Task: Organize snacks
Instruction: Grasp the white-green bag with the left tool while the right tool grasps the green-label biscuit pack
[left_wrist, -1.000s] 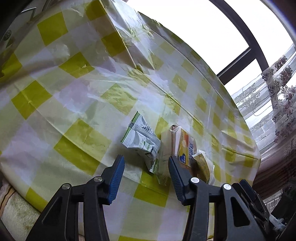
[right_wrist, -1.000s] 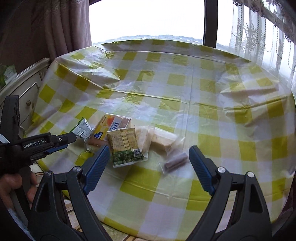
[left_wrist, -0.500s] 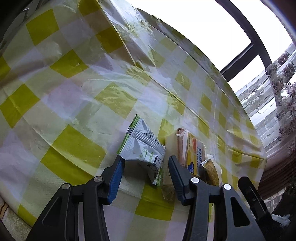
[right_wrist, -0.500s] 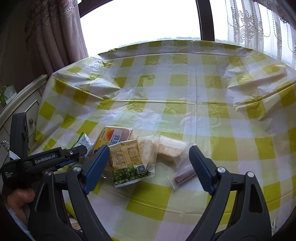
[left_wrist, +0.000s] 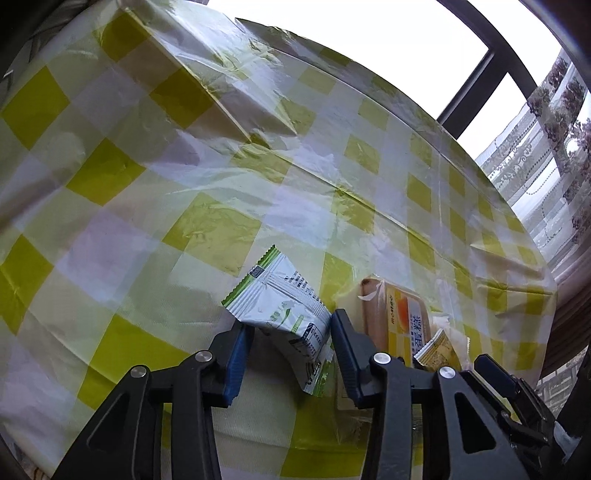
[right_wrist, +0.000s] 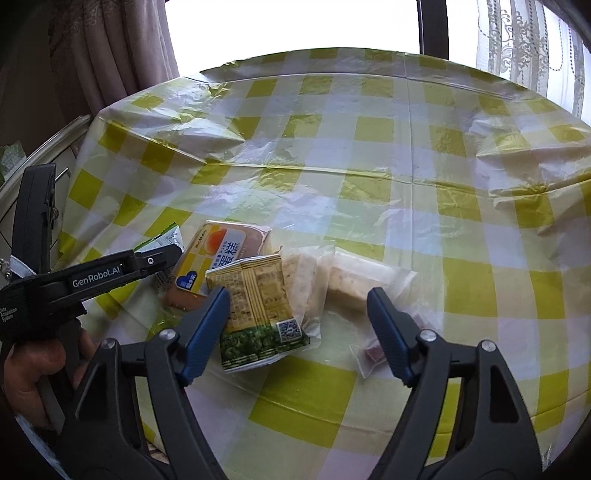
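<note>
- Left wrist view: a round surface (left_wrist: 221, 206) under a crinkled yellow-and-white checked plastic cover fills the frame, with a bright window and a lace curtain (left_wrist: 546, 155) behind it.
- The left tongs (left_wrist: 291, 332) point down at the white-and-green packet (left_wrist: 280, 302), the landmark here. The packet lies between the two blue pads, which have just been closing in on it. The right-hand pad looks to be touching the packet's edge and the left-hand one its corner, but I cannot tell whether they are truly pinching it yet.
- Just right of that packet lies the yellow cake pack (left_wrist: 406, 317), and past it a corner of a tan packet (left_wrist: 436, 347). The snacks sit bunched near the surface's near edge, probably so both hands reach them easily.
- Right wrist view: the same checked surface (right_wrist: 369, 155), with a brownish curtain (right_wrist: 118, 55) at the far left and a pale cabinet below it.
- The right tongs (right_wrist: 299, 321) are spread, nothing pressed between them, though they have just been narrowing. They hover over the tan-and-green packet (right_wrist: 255, 306), which overlaps the yellow cake pack (right_wrist: 218, 258) on its left.
- Right of that tan-and-green packet lie clear-wrapped pale cakes (right_wrist: 354, 284), and nearer the right pad a small clear bag with something reddish (right_wrist: 373, 350).
- Left of the yellow cake pack, the left tongs (right_wrist: 162, 258), held by a hand (right_wrist: 33, 373), cover most of the white-and-green packet (right_wrist: 166, 240); each hand seems to be taking one snack to sort.
</note>
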